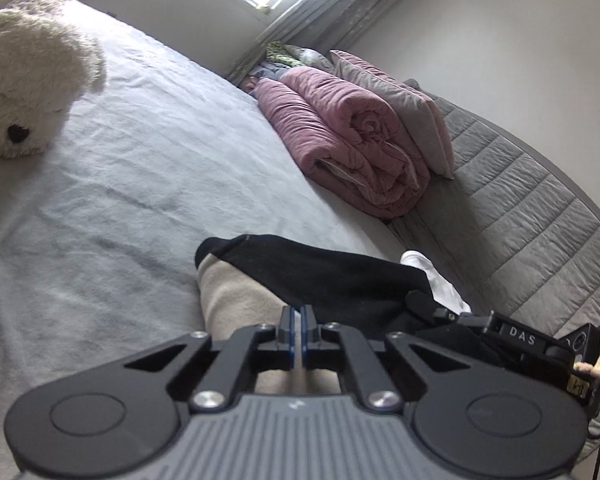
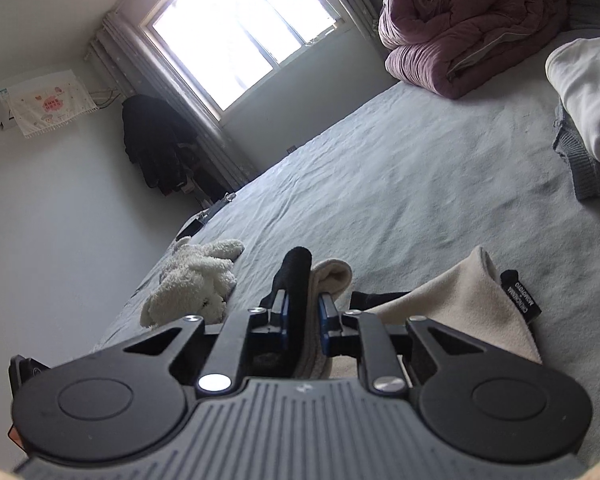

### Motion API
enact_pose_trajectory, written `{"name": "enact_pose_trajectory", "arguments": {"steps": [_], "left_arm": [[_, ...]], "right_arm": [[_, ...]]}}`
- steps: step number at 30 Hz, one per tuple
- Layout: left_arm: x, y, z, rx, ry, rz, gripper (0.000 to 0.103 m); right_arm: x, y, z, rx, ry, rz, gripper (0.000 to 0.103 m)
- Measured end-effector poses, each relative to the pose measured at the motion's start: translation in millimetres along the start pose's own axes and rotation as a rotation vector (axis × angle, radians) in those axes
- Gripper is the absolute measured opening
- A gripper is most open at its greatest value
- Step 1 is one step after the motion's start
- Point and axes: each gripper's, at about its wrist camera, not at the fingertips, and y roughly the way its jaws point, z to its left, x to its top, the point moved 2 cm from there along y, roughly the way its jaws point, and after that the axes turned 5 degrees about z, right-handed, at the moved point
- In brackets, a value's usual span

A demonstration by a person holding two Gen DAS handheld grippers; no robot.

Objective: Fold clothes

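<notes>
Right gripper (image 2: 305,312) pinching a bunched edge of the soft beige-and-black fleece garment (image 2: 460,304) | left gripper (image 1: 299,320) nearly shut, grip on it unclear | garment just ahead on grey bedsheet (image 2: 400,168) | mid-fold, I reckon | next: carry edge across, keep layers aligned

The garment (image 2: 460,304) is beige and black, with a black label lettered in white, on a pale grey-blue sheet (image 1: 140,160). A cream plush bear (image 1: 24,88) lies near a dusty-pink quilt (image 1: 340,136) and a grey stitched-panel headboard (image 1: 520,200).
</notes>
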Motion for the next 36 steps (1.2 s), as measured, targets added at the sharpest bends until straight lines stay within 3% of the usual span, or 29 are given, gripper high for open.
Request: {"name": "enact_pose_trajectory", "arguments": {"steps": [4,15,27,31,36], "left_arm": [[-7.2,12.6,-10.9,-0.064,0.026,0.017,0.002],[-23.2,34.6,-30.5,-0.15,0.071,0.076,0.002],[-35.4,48.7,-39.2,-0.135,0.139,0.117,0.002],[-37.1,50.1,-40.9,-0.125,0.164,0.108,0.002],[-36.9,50.9,-40.3,-0.118,0.172,0.11,0.002]], "right_arm": [[7.9,-6.8,-20.7,-0.007,0.048,-0.036,0.017],[14.7,-10.4,-67.7,-0.035,0.163,-0.099,0.017],[7.2,-2.6,-81.9,-0.154,0.136,-0.075,0.017],[7.2,-7.1,-81.2,-0.152,0.137,-0.078,0.018],[19.4,-38.9,-63.0,-0.207,0.074,-0.174,0.023]]}}
